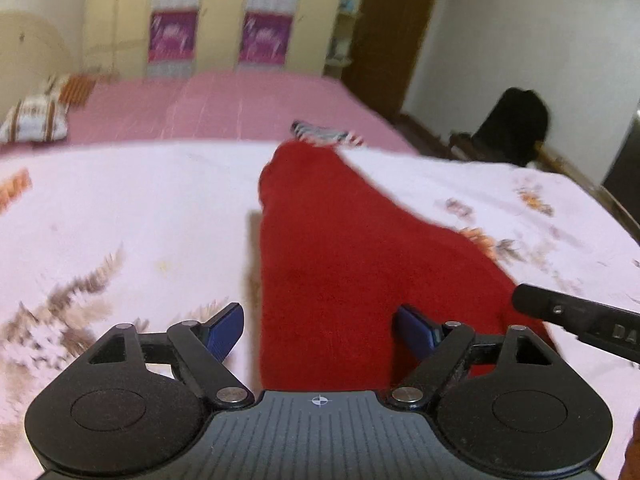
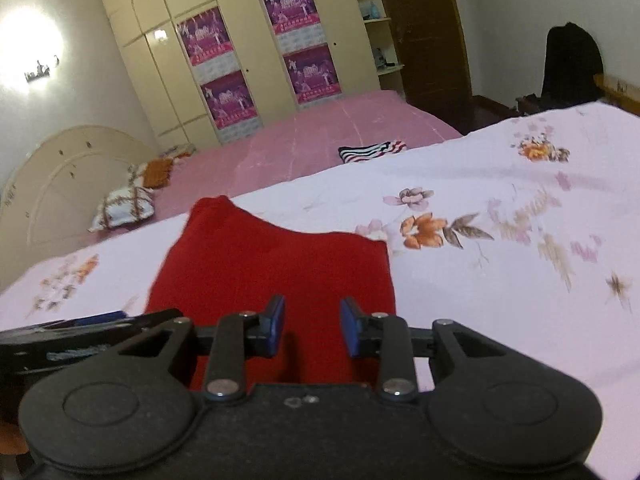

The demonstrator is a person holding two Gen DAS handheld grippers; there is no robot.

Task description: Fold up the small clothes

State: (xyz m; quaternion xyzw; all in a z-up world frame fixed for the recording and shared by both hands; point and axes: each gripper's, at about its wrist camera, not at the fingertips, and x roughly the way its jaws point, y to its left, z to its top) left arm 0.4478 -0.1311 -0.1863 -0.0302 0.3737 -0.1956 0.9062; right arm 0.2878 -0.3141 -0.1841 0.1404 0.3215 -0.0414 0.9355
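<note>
A red garment [image 1: 340,248] lies flat on the floral white sheet [image 1: 120,208], its narrow end pointing away. It also shows in the right wrist view [image 2: 280,264]. My left gripper [image 1: 320,330] is open wide over the garment's near edge, holding nothing. My right gripper [image 2: 312,326] is open, hovering over the near edge of the garment, empty. The right gripper's body shows at the right edge of the left wrist view [image 1: 580,320]. The left gripper's body shows at the left of the right wrist view [image 2: 80,332].
A striped folded cloth [image 2: 372,151] lies on the pink bedspread [image 2: 300,136] beyond. Pillows [image 2: 124,206] and a headboard [image 2: 52,184] are at left. Wardrobe [image 2: 248,52] at the back. A dark chair [image 2: 572,64] stands at right.
</note>
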